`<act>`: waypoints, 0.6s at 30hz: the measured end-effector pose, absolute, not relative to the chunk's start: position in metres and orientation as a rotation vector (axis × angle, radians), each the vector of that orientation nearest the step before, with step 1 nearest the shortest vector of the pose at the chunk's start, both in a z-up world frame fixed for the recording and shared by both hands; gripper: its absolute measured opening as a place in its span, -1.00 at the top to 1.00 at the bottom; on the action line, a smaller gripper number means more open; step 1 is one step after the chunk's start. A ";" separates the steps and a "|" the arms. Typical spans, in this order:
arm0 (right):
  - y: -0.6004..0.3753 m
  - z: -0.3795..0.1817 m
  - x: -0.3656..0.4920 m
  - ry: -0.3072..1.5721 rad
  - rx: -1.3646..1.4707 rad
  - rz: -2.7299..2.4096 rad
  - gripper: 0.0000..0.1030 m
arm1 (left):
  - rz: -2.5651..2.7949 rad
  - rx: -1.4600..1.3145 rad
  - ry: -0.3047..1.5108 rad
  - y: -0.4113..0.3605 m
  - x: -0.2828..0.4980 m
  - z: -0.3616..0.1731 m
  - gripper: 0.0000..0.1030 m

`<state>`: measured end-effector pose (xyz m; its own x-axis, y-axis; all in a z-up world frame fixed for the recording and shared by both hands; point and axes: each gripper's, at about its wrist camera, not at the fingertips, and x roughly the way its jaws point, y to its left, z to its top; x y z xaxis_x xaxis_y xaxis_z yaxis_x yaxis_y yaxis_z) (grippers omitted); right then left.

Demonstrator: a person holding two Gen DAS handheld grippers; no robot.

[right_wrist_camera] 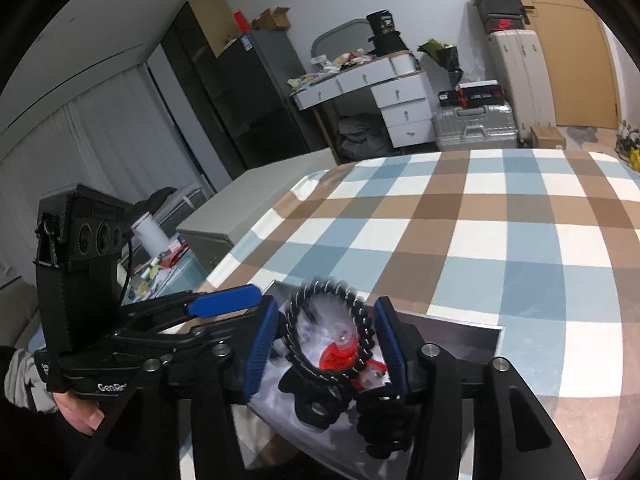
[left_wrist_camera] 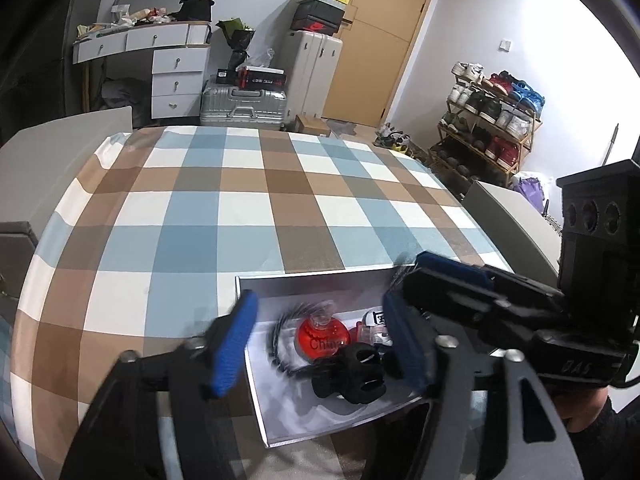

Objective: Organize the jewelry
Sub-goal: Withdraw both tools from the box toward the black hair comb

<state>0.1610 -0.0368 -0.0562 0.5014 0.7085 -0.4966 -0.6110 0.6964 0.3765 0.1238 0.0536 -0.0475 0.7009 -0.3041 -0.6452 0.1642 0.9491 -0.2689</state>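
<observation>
An open white box (left_wrist_camera: 256,364) sits on the checked cloth near the front edge. Inside lie a black beaded bracelet (left_wrist_camera: 277,338), a red round piece (left_wrist_camera: 320,338) with "China" printed on it, and a black claw clip (left_wrist_camera: 352,374). My left gripper (left_wrist_camera: 320,344) hovers over the box, open, blue pads wide apart and empty. My right gripper (right_wrist_camera: 326,344) is also open over the box. The bracelet (right_wrist_camera: 294,354) shows blurred between its pads, which do not press on it. The red piece (right_wrist_camera: 338,356) and the clip (right_wrist_camera: 310,400) lie below.
The checked cloth (left_wrist_camera: 240,208) covers the table beyond the box. A grey chair back (left_wrist_camera: 516,220) stands at the right edge and another (left_wrist_camera: 52,168) at the left. Suitcases, a drawer desk and a shoe rack stand farther back. A person's hand (right_wrist_camera: 78,412) holds the left gripper.
</observation>
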 end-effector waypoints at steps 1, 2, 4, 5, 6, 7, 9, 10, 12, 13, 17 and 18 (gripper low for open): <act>-0.040 -0.055 0.160 0.663 0.171 0.799 -0.11 | -0.272 -0.197 0.749 0.054 0.124 -0.048 -0.37; -0.042 -0.053 0.159 0.657 0.178 0.802 -0.13 | -0.266 -0.199 0.748 0.055 0.123 -0.049 -0.37; -0.046 -0.049 0.157 0.643 0.180 0.792 -0.14 | -0.255 -0.211 0.753 0.057 0.123 -0.049 -0.37; -0.048 -0.047 0.155 0.632 0.180 0.783 -0.19 | -0.247 -0.215 0.750 0.058 0.122 -0.048 -0.37; -0.050 -0.045 0.153 0.626 0.183 0.780 -0.21 | -0.241 -0.216 0.744 0.058 0.120 -0.046 -0.37; -0.052 -0.043 0.152 0.620 0.188 0.777 -0.22 | -0.236 -0.215 0.738 0.059 0.117 -0.045 -0.37; -0.057 -0.039 0.149 0.608 0.200 0.763 -0.37 | -0.221 -0.198 0.732 0.058 0.113 -0.042 -0.38; -0.059 -0.038 0.147 0.601 0.207 0.750 -0.45 | -0.214 -0.190 0.731 0.057 0.112 -0.042 -0.40; -0.064 -0.037 0.143 0.589 0.217 0.724 -0.67 | -0.189 -0.175 0.734 0.055 0.111 -0.042 -0.48; -0.067 -0.037 0.141 0.583 0.220 0.716 -0.67 | -0.169 -0.169 0.731 0.055 0.110 -0.041 -0.48; -0.072 -0.037 0.131 0.587 0.223 0.695 -0.67 | -0.137 -0.165 0.699 0.057 0.102 -0.036 -0.54; -0.074 -0.035 0.128 0.582 0.221 0.689 -0.69 | -0.128 -0.163 0.697 0.058 0.101 -0.036 -0.61</act>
<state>0.1279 -0.0736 -0.0354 0.6215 0.6543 -0.4309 -0.5346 0.7562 0.3773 0.1011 0.0578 -0.0356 0.7596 -0.1715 -0.6274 0.0628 0.9794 -0.1918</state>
